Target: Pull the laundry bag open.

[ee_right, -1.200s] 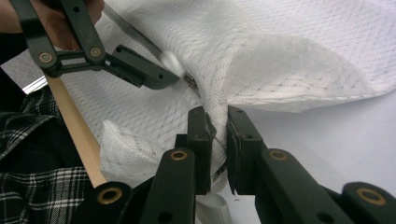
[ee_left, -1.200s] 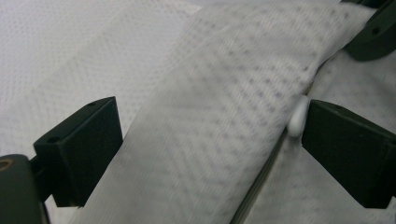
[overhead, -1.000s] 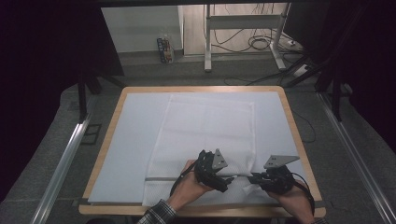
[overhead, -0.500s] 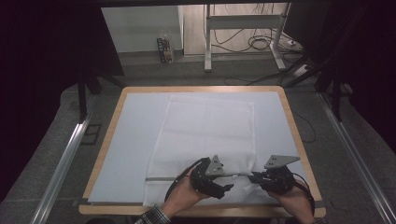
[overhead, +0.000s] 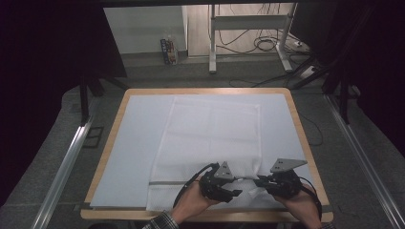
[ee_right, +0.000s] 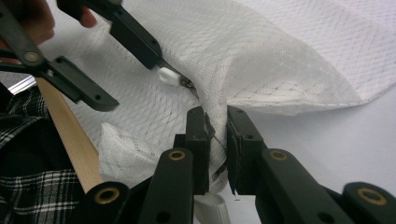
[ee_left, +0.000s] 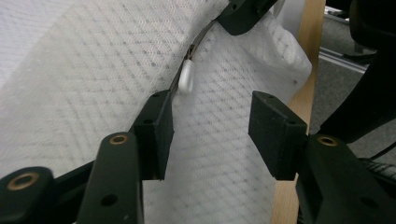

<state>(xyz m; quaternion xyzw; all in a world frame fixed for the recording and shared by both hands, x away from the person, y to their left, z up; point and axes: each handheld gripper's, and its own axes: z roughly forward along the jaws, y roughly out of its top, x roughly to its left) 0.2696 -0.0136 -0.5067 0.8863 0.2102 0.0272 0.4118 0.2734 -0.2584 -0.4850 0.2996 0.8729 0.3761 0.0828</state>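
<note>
Mesh laundry bag, white and zippered, lies spread across the pale sheet on my bench, running from the upper centre of the high view down to the lower edge, where both hands are working. My right gripper at the lower right of the high view is clamped down on a bunched fold of the mesh right by the zipper line; in the right gripper view the pads are nearly together with fabric pinched between them, and the bag puckers up around that hold. My left gripper, just beside it toward the lower centre, has just been closing its jaws and now they stand about half apart, with mesh under the gap. In the left gripper view the white zipper pull sits just above the pad at frame left, near its tip but not caught between the pads. The bench's wooden edge runs up the right of that view.
</note>
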